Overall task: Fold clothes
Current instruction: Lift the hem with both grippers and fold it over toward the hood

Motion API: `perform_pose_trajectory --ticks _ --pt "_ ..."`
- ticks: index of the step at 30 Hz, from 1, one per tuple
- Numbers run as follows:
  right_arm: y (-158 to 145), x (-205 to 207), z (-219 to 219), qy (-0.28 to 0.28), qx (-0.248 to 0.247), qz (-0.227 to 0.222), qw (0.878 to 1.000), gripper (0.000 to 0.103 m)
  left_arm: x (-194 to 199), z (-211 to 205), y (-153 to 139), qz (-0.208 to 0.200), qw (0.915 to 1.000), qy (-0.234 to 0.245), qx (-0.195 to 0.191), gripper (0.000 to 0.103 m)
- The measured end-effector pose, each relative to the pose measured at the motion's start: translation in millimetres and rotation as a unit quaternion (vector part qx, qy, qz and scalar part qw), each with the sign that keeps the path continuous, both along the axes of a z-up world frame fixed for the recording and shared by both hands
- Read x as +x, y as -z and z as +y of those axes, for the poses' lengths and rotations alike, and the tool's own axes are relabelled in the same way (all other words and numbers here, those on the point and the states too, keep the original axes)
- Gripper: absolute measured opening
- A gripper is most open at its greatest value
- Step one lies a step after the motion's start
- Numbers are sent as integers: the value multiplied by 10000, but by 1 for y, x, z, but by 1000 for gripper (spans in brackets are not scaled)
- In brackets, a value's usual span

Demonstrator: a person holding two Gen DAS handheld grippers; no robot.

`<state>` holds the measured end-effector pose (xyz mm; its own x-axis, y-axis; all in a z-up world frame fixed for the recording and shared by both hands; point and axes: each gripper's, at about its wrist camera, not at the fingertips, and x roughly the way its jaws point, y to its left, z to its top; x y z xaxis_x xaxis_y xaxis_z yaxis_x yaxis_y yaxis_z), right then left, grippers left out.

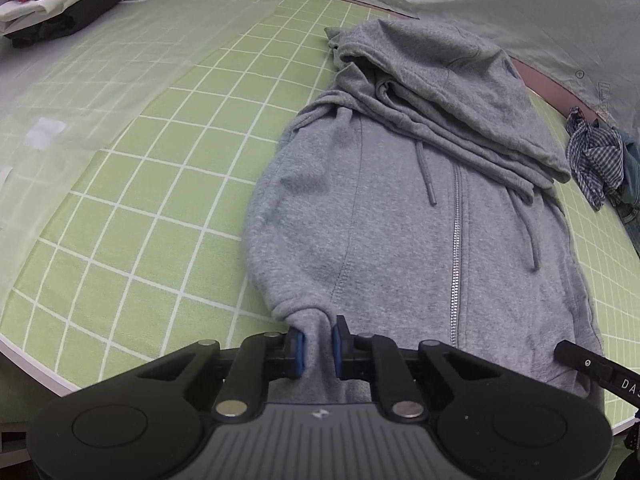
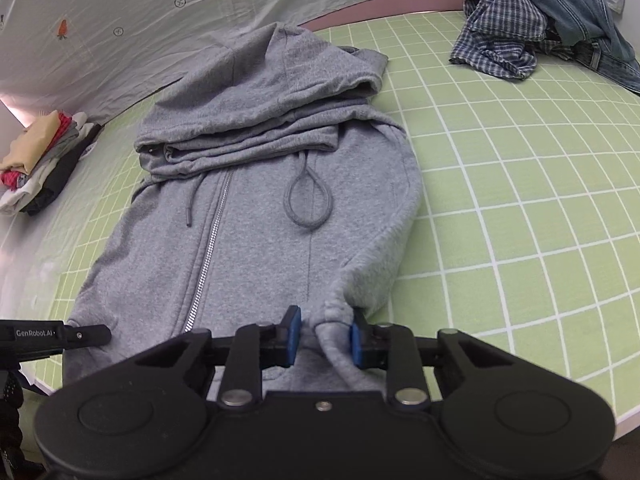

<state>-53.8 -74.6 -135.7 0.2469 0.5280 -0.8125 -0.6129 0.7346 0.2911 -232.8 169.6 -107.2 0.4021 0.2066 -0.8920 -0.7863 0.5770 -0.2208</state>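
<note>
My left tool point(image 1: 318, 350) is clenched on a bunched corner of the grey hoodie point(image 1: 420, 216) at its near hem, the blue pads point(image 1: 299, 354) pressing the cloth from both sides. My right tool point(image 2: 325, 338) grips the other near corner, where the fabric rolls into a thick fold between its pads point(image 2: 294, 334). The hoodie lies zipper-up on the green gridded surface point(image 2: 500, 208), its hood folded down over the chest and the sleeves tucked out of sight. A stack of folded clothes point(image 2: 36, 160) sits at the far left. A checked shirt point(image 2: 500, 40) and denim garment point(image 2: 580, 16) lie crumpled at the far right.
</note>
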Motion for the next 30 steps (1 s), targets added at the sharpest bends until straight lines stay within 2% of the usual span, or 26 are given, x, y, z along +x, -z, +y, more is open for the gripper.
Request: perform_pose_trajectory --ticks 1,2,5,11,15,30 --pt "-3 4 1 34 87 -9 10000 24 0 3 -2 -65 10000 -45 -26 14" --pt "-7 8 2 68 174 -20 9998 14 0 5 -5 -130 9999 -89 -50 14" --pt "-19 24 5 224 424 -95 9988 11 4 14 -15 -348 9992 -189 -41 13" --pt "-35 55 19 354 781 -153 9962 10 20 35 -37 -837 9959 -344 -27 13" --pt "-39 64 28 367 912 -208 9949 9 35 46 -48 -1052 9942 -232 28 13" --pt "-49 145 55 1065 1292 -473 9847 9 106 115 -75 -1618 9863 -252 193 12"
